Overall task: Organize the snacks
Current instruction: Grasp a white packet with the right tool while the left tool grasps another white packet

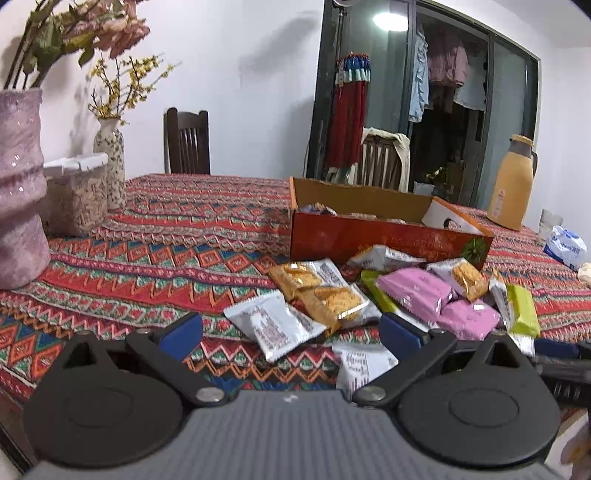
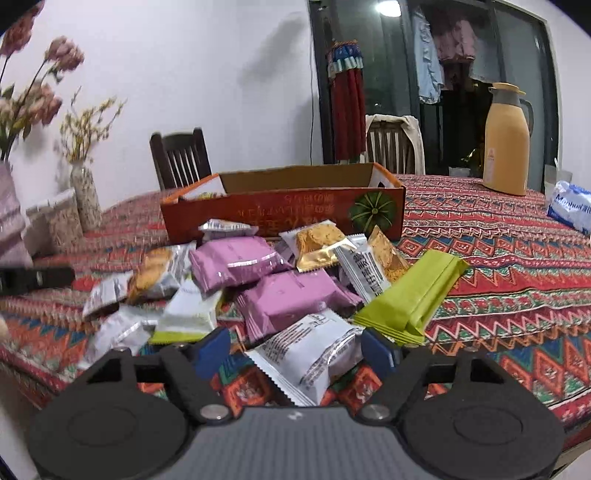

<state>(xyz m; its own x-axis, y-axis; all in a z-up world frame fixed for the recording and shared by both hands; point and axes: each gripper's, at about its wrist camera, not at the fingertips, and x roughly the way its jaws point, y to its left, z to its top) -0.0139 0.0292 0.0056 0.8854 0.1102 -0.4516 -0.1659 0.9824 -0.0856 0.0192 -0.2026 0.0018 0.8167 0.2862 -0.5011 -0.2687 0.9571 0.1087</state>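
White wall (image 1: 240,74) behind, dark chair (image 1: 187,142) against it, a lamp's glare (image 1: 389,18) in the dark glass door (image 1: 443,103), patterned cloth covering the tabletop (image 1: 166,229).

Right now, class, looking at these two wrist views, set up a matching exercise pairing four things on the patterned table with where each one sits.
Things:
1. open red cardboard box
2. yellow thermos jug
3. long green foil packet
4. white foil packet

Places:
A. far right of the table, beyond the box
B. between the open right gripper fingers
C. behind the snack pile
D. right edge of the snack pile

Pairs: 1-C, 2-A, 3-D, 4-B
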